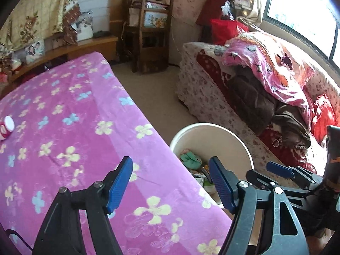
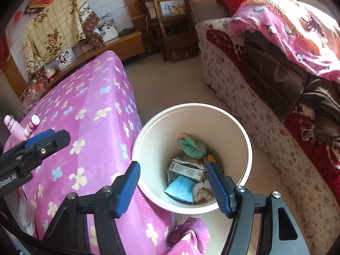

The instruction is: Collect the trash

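Note:
A white bin [image 2: 191, 106] stands on the floor beside the table; in the left wrist view the bin [image 1: 212, 126] shows past the table's edge. Inside lie a green cloth [image 2: 191, 146], a crushed carton [image 2: 184, 167] and a blue packet [image 2: 180, 189]. My right gripper [image 2: 173, 189] hangs open above the bin's near rim with nothing between its pads. My left gripper [image 1: 171, 186] is open too, empty, over the table's edge next to the bin. One pad [image 2: 40, 136] of the left gripper shows in the right wrist view.
A purple flowered cloth [image 1: 74, 116] covers the table. A small white-capped bottle [image 1: 6, 127] and a pink bottle [image 2: 13, 127] stand at its left. A sofa [image 2: 244, 97] piled with blankets flanks the bin on the right. A wooden chair [image 2: 170, 21] stands behind.

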A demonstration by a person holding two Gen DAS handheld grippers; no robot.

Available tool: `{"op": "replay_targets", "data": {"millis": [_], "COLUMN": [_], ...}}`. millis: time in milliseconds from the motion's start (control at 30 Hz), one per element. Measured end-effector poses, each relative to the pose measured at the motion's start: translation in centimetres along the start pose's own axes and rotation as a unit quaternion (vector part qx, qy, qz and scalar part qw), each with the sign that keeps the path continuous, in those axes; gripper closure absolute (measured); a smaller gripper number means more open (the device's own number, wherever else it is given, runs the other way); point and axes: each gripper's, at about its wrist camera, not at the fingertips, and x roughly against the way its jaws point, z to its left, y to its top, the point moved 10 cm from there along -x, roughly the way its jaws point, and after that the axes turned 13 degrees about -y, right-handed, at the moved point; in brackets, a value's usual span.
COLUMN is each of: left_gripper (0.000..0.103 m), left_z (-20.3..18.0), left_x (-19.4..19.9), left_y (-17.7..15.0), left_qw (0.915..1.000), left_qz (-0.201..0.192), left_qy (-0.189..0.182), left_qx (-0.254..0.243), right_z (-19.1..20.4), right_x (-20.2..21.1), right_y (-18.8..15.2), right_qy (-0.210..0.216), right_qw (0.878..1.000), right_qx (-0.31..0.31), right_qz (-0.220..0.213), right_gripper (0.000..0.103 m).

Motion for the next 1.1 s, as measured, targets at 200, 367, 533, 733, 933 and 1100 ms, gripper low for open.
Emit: {"op": "replay_targets", "data": {"millis": [200, 367, 533, 733, 933, 1100], "left_gripper": [0.028, 0.019, 0.017, 0.017, 0.017, 0.017], "left_z": [0.8, 0.8, 0.0, -0.8, -1.1, -1.1], "left_x": [3.4, 6.9, 10.3, 13.7, 15.9, 17.1], "left_y": [0.3, 0.6, 1.0, 0.9, 0.8, 0.4], "left_qw": [0.9992, 0.9968, 0.9915, 0.9851, 0.9799, 0.9782], "left_qz": [-0.035, -0.074, -0.115, -0.157, -0.177, -0.189], "left_qy": [0.020, 0.029, 0.042, 0.044, 0.058, 0.057], "left_qx": [0.002, -0.012, -0.042, -0.056, -0.071, -0.065], "right_z": [0.9, 1.1, 0.9, 1.1, 1.2, 1.5], "right_x": [3.3, 6.2, 9.3, 12.9, 14.9, 16.3], "right_y": [0.3, 0.7, 0.9, 1.5, 1.3, 1.0], "right_qy": [-0.015, -0.020, -0.028, -0.029, -0.031, -0.038], "right_qw": [0.999, 0.997, 0.994, 0.989, 0.986, 0.983], "right_qx": [0.003, -0.017, -0.034, -0.043, -0.048, -0.042], "right_qz": [-0.041, -0.070, -0.103, -0.141, -0.159, -0.172], "right_gripper": [0.034, 0.034, 0.033, 0.026, 0.026, 0.026]}}
